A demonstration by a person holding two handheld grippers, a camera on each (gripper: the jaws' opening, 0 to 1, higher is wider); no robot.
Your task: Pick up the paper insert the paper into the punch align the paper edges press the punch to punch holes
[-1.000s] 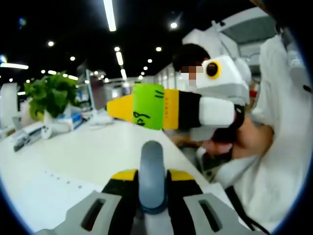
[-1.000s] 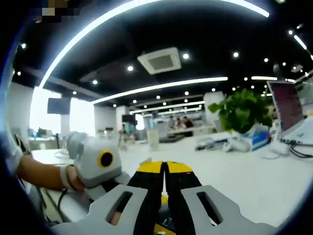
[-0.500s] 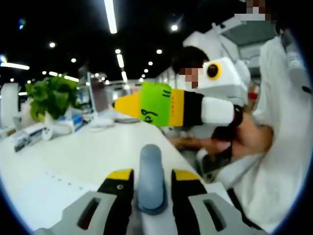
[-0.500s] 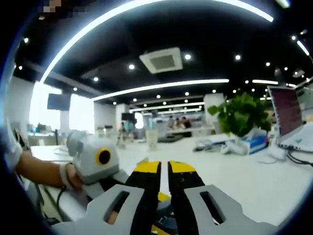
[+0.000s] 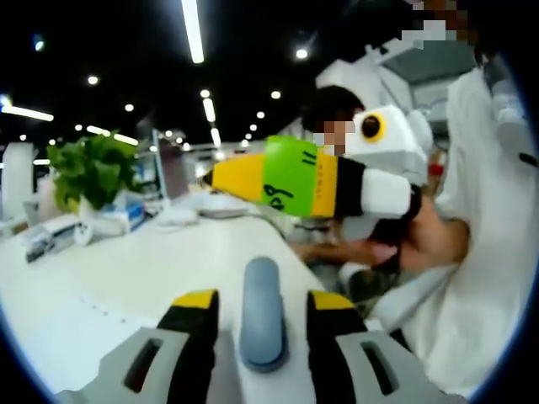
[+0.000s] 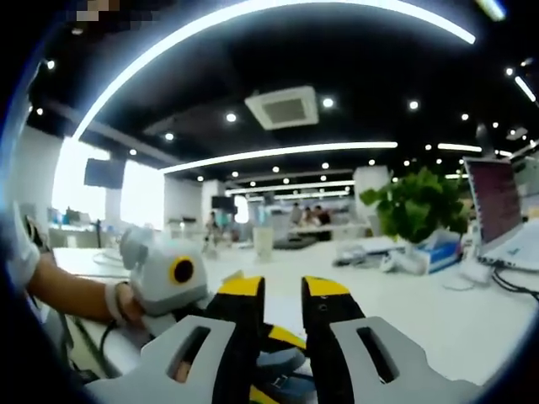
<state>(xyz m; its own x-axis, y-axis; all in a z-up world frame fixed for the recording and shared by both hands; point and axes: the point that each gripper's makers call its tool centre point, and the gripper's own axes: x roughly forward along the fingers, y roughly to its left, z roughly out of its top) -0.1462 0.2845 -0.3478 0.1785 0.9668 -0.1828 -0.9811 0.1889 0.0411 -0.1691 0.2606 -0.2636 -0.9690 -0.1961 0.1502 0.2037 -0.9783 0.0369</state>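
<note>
Left gripper view: we see our left gripper (image 5: 263, 305) with jaws spread either side of the grey punch (image 5: 260, 313) handle, not touching it, and the paper (image 5: 67, 326) on the white table (image 5: 168, 261) left of the jaws. Beyond them, the right gripper (image 5: 253, 178) crosses from the right. Right gripper view shows its jaws parted, the punch low between them.
</note>
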